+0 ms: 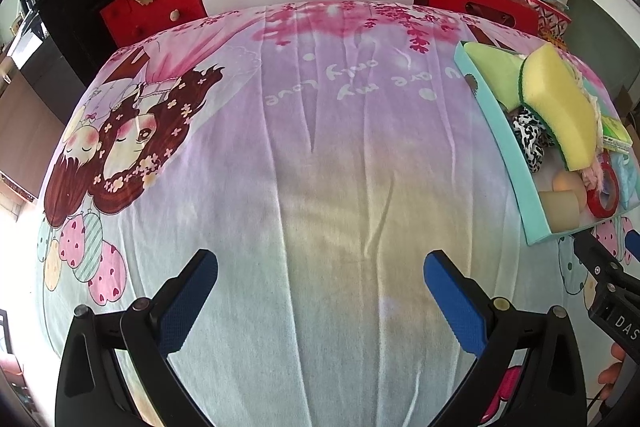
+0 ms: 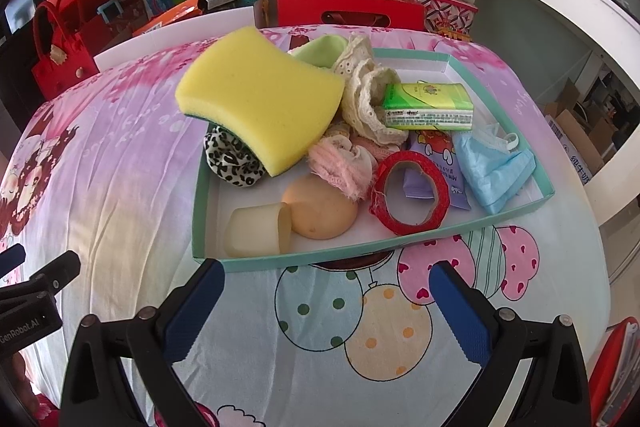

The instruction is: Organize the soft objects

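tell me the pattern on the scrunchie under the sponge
Black-and-white leopard print scrunchie, clearest in the right wrist view.

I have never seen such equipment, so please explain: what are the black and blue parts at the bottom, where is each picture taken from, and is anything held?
A person holds two hand-held grippers, each with a camera looking forward along its fingers. One picture is from the left gripper, over a bare stretch of cartoon-printed bedsheet. The other is from the right gripper, facing a teal tray. In the tray lie a yellow sponge, a tissue pack, a red tape roll and a blue face mask. Both grippers are open and hold nothing.
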A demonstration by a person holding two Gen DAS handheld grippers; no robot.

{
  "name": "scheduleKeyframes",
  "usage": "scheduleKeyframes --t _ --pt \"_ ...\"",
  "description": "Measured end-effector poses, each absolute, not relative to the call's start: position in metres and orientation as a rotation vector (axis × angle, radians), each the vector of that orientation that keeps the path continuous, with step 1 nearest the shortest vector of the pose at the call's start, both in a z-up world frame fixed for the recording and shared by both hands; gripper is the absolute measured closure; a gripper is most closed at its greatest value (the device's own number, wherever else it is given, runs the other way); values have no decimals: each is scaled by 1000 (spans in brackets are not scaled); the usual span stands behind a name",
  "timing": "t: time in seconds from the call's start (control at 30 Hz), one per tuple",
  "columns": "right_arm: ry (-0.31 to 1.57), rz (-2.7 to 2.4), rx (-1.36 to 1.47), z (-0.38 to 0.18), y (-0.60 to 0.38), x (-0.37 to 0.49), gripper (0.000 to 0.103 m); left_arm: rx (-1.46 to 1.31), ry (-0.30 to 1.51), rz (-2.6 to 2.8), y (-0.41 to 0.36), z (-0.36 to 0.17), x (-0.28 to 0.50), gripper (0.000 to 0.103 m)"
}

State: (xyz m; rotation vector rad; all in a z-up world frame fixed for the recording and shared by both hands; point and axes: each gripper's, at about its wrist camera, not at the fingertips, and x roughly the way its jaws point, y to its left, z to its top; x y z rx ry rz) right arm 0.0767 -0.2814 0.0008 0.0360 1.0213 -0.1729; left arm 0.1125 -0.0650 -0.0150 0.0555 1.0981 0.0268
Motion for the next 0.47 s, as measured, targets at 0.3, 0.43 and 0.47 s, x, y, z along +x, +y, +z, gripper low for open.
scheduleKeyframes --t 0.3,0.43,0.47 --pt "1022 -173 36 1 -281 77 0 55 1096 26 -65 -15 112 0" --pt "1022 -173 36 1 -281 77 0 51 1096 25 -65 -15 111 0" --pt "1022 -173 36 1 -281 77 0 48 1098 23 -64 -15 111 0"
